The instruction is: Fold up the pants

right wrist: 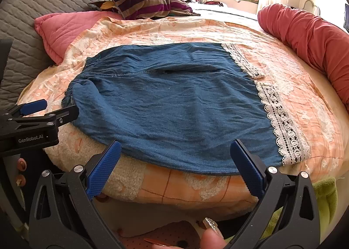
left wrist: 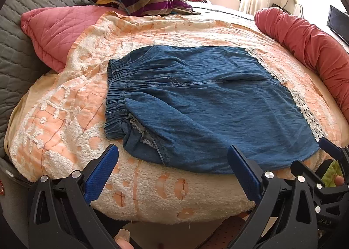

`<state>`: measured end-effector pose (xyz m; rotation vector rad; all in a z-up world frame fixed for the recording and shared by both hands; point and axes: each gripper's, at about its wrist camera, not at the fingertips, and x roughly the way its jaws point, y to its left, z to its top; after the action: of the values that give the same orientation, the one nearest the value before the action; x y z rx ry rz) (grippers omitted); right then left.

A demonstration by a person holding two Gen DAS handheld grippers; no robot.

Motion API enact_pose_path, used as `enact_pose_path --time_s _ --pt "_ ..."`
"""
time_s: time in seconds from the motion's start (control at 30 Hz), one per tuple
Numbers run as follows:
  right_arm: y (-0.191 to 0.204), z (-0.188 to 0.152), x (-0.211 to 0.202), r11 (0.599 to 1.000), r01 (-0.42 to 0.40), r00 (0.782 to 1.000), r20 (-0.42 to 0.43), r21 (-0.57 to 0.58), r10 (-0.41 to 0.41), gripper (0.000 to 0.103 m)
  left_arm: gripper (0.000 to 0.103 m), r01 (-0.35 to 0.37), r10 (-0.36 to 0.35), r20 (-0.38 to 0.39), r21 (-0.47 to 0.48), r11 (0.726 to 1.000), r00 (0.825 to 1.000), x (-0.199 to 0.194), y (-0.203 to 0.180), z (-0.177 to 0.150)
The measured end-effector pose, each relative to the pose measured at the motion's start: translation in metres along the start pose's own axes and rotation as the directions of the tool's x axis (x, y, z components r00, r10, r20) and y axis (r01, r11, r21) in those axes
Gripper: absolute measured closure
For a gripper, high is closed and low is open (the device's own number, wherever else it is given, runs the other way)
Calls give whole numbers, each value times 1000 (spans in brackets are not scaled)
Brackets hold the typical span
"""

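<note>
Left wrist view: the blue pants (left wrist: 202, 105) are seen spread flat on the bed (left wrist: 152, 194), waistband to the left and lace hem (left wrist: 305, 107) to the right. The left gripper (left wrist: 173, 155) is held just short of the near edge, fingers wide apart, nothing gripped. Same deal in the other view, where the right gripper (right wrist: 175, 150) is also spread wide and empty, near the lace end.

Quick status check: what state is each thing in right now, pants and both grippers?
Pants: spread flat on the bedspread, legs side by side, not yet folded.
Lace hem: flat, toward the right.
Left gripper: jaws open, empty.
Right gripper: jaws open, empty.
</note>
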<state>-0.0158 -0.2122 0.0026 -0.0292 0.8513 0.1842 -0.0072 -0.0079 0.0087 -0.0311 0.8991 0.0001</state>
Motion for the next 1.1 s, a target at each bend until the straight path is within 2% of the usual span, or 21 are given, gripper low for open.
enact_pose_path --time_s 0.4,0.63,0.87,1.1 --pt "1 3 3 1000 -6 1000 -1 -9 6 8 4 -9 9 2 -1 1000 1000 3 6 3" --pt "2 18 12 999 -20 1000 1 -43 21 8 4 -31 31 1 -17 999 1000 12 17 9" --pt "3 57 35 994 -93 995 -29 -61 92 8 4 -45 45 -11 -51 998 999 31 42 32" --pt "16 108 73 988 -99 995 -25 -118 96 8 4 -69 68 -13 -109 992 998 56 79 70"
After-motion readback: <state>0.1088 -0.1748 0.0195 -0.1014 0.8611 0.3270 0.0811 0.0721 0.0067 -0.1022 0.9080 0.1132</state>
